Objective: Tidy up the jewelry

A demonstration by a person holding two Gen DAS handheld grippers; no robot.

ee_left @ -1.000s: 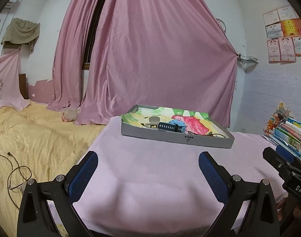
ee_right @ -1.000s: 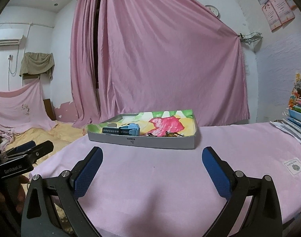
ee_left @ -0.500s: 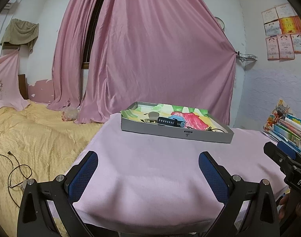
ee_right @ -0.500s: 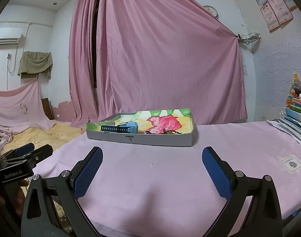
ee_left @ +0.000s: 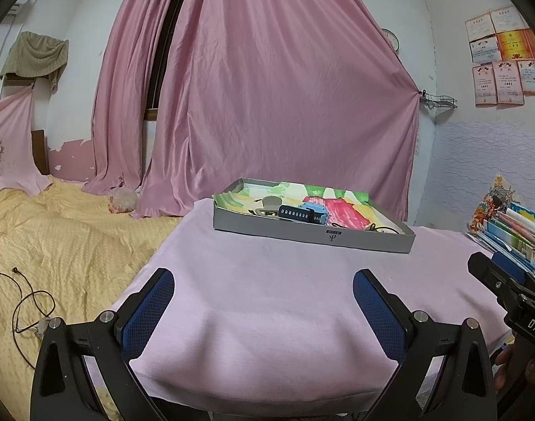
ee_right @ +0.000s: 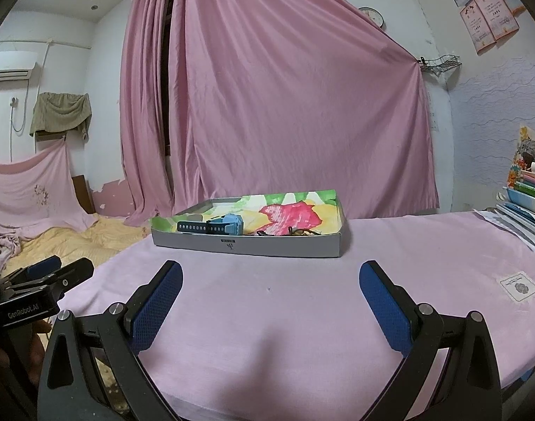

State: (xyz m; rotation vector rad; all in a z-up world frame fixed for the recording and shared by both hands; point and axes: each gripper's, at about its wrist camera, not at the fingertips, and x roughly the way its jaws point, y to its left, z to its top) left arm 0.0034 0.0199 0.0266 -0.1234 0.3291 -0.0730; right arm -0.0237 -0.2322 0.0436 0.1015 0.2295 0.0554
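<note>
A shallow grey box lined with bright painted paper sits far back on the pink-covered table. Inside lie a blue watch with a dark strap, a pale round piece and a dark cord necklace. My left gripper is open near the table's front edge, nothing between its fingers. My right gripper is also open and empty, well short of the box. Each gripper appears at the edge of the other view.
Pink curtains hang behind the table. A yellow bedspread with a black cable lies to the left. Stacked books stand at the right, and a small white packet lies on the cloth.
Both wrist views have dropped lower and pulled back a little, so the box looks flatter and farther. Both grippers stay open and empty.
</note>
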